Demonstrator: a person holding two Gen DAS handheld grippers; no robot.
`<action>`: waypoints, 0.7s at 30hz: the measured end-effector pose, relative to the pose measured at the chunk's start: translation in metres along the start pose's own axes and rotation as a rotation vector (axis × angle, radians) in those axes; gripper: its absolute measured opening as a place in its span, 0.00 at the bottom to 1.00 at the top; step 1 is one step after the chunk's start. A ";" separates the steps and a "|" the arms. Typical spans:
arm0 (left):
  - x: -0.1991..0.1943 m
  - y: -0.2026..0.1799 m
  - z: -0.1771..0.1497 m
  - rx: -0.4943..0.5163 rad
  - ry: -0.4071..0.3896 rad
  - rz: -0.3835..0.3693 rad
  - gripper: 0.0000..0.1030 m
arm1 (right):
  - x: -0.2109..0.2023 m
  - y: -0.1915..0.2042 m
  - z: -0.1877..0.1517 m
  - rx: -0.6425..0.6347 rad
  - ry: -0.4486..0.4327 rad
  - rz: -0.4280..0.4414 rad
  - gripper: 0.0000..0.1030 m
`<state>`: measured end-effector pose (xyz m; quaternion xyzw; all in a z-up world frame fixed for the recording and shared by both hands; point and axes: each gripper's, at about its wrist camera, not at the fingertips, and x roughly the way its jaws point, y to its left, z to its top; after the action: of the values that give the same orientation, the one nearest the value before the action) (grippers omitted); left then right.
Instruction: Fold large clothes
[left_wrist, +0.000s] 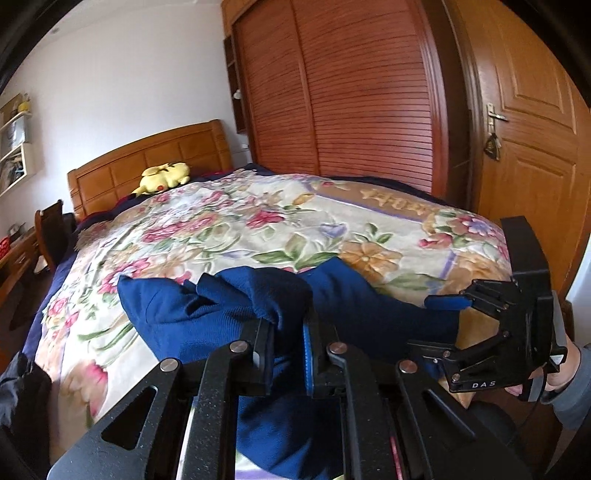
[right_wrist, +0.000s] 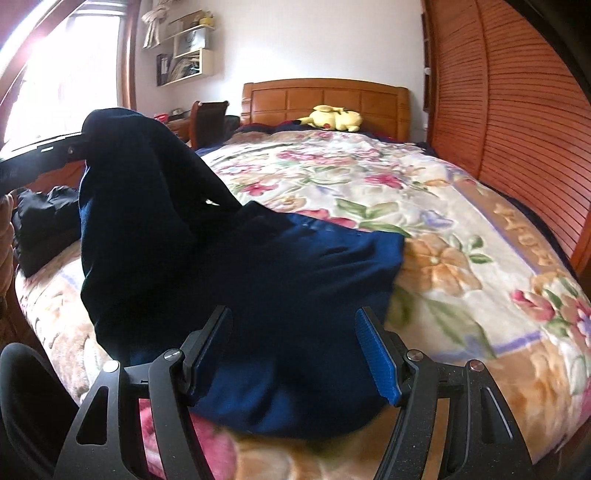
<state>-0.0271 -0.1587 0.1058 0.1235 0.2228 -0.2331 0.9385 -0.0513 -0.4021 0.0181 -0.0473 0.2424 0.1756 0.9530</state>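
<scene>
A dark blue garment (left_wrist: 229, 310) lies bunched on the floral bedspread (left_wrist: 221, 221) near the bed's foot. My left gripper (left_wrist: 290, 332) is shut on a fold of the garment and holds it lifted above the bed. In the right wrist view the garment (right_wrist: 258, 266) rises in a peak toward the left gripper (right_wrist: 74, 147) at upper left. My right gripper (right_wrist: 295, 354) is open, its jaws wide apart over the garment's near edge, with the blue pad (right_wrist: 376, 354) on the right finger visible. The right gripper also shows in the left wrist view (left_wrist: 465, 299).
A yellow plush toy (left_wrist: 164, 177) lies by the wooden headboard (left_wrist: 147, 158). A slatted wardrobe (left_wrist: 332, 92) and a door (left_wrist: 535, 129) stand along the bed's right side. A black item (right_wrist: 44, 221) lies on the bed's left edge. A chair (right_wrist: 208, 118) and shelves (right_wrist: 184, 48) are at the left.
</scene>
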 end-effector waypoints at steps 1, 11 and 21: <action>0.000 -0.001 0.001 0.003 0.002 -0.002 0.12 | -0.002 0.000 -0.002 0.003 0.001 -0.003 0.69; 0.004 -0.010 0.004 0.026 0.014 0.001 0.12 | -0.005 -0.004 -0.002 0.025 -0.002 0.002 0.69; -0.012 0.010 -0.005 -0.001 -0.008 0.045 0.12 | -0.001 -0.015 -0.009 0.047 0.038 -0.030 0.69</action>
<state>-0.0338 -0.1435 0.1081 0.1271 0.2160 -0.2122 0.9445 -0.0503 -0.4180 0.0110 -0.0317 0.2639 0.1545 0.9516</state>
